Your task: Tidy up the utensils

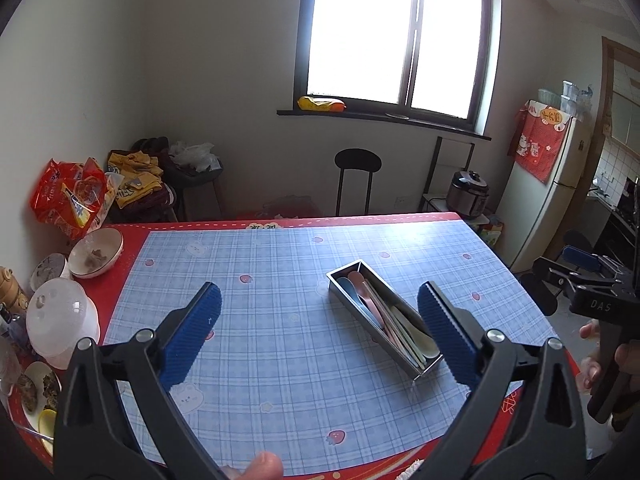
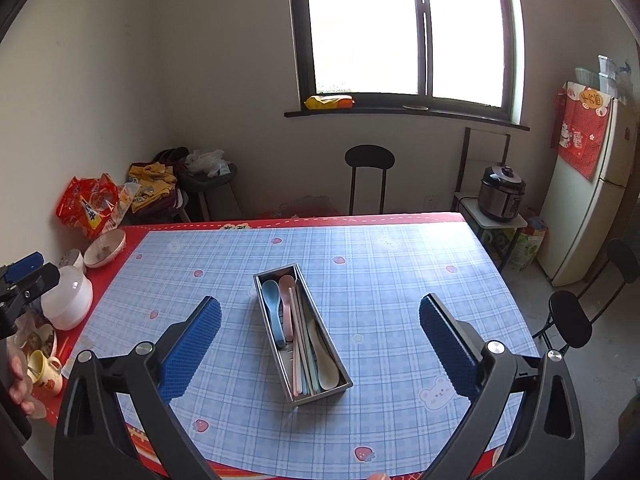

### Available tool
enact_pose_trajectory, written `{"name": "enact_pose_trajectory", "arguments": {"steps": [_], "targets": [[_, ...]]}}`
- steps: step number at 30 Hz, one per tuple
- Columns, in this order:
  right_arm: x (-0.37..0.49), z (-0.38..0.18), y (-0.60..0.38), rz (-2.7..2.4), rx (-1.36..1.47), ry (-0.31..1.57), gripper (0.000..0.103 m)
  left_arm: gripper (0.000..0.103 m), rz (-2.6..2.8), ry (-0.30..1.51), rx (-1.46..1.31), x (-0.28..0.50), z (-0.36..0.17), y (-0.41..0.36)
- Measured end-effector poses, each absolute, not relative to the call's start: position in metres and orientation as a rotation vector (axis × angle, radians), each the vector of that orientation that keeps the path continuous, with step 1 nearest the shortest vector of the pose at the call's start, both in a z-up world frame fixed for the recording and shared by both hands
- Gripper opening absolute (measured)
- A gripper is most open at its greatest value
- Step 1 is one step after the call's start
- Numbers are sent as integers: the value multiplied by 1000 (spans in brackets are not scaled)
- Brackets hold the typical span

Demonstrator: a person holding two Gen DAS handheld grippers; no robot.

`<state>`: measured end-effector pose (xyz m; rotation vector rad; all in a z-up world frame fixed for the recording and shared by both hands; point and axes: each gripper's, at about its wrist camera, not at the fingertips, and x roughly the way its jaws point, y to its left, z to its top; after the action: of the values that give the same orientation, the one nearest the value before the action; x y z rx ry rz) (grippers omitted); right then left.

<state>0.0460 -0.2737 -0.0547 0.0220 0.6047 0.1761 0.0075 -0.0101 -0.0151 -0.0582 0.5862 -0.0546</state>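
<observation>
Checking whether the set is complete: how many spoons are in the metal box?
3 visible in the metal box: blue spoon far left, pink spoon beside it, cream spoon at the near end. Others may be hidden.

Plate cut by left edge

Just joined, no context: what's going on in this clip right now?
A person holds a gripper in each hand above a table with a blue plaid cloth. Both the left gripper and the right gripper have their jaws wide open with nothing between them. The utensils are in the metal tray mid-table: a blue spoon, a pink spoon, a pale green spoon and pastel chopsticks. No loose utensils show on the cloth, so the sorting looks done. Bowls and snack bags sit at the table's left edge.
</observation>
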Motion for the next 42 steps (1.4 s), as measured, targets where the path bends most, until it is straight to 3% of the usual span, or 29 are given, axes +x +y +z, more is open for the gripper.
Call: {"name": "enact_pose_trajectory", "arguments": {"steps": [42], "targets": [[29, -48, -268, 43, -19, 628, 97, 97, -107, 632, 44, 26, -23, -30]]}}
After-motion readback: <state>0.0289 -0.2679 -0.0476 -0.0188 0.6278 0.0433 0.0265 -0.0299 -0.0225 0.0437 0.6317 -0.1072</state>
